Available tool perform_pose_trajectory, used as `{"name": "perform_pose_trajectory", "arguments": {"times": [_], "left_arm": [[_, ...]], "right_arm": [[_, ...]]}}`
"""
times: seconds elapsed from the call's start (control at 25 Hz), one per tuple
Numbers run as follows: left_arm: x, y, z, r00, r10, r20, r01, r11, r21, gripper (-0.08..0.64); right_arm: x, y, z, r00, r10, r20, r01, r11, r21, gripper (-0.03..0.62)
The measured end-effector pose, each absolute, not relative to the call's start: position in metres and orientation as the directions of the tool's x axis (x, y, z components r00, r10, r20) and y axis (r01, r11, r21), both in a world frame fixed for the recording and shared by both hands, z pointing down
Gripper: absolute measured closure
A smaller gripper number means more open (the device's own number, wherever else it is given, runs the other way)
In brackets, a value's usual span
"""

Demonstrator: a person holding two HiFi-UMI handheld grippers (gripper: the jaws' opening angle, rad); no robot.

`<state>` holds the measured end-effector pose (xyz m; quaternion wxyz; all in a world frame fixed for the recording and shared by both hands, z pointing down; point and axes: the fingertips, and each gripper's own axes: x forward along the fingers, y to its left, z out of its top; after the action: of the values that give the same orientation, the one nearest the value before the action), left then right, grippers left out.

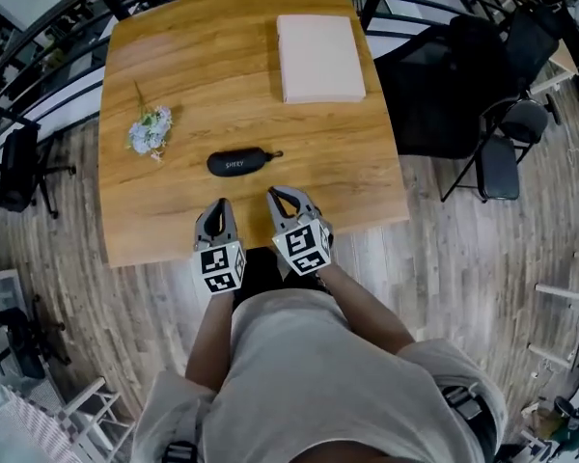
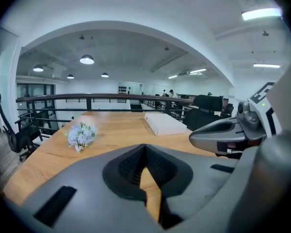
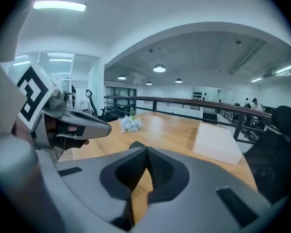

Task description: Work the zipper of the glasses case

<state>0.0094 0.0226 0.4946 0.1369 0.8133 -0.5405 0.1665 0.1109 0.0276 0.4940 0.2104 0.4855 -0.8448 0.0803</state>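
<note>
Glasses case (image 1: 238, 163) lay mid-frame on the table (image 1: 174, 56), its pull (image 1: 275, 153) at the right end. I held the left hand-held gripper (image 1: 219, 204) and right hand-held gripper (image 1: 275, 194) below it, both closed and empty, seemingly to stay clear.

We work in an open office: black office chairs (image 1: 19, 167) flank our wooden table (image 1: 222, 66), with a railing (image 2: 87, 99), ceiling lights (image 2: 87, 59) and distant people (image 2: 170, 93) at desks.
</note>
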Motion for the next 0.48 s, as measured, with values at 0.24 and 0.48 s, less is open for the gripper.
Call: {"name": "perform_pose_trajectory", "arguments": {"times": [0.24, 0.48], "left_arm": [[0.038, 0.058, 0.412, 0.37, -0.884, 0.285, -0.927, -0.372, 0.049, 0.537], [0.044, 0.066, 0.358, 0.338, -0.928, 0.158, -0.938, -0.345, -0.019, 0.537]], "right_arm": [[0.137, 0.061, 0.403, -0.428, -0.865, 0.263, -0.893, 0.45, 0.025, 0.568], [0.164, 0.067, 0.336, -0.398, -0.91, 0.113, -0.906, 0.41, 0.107, 0.568]]}}
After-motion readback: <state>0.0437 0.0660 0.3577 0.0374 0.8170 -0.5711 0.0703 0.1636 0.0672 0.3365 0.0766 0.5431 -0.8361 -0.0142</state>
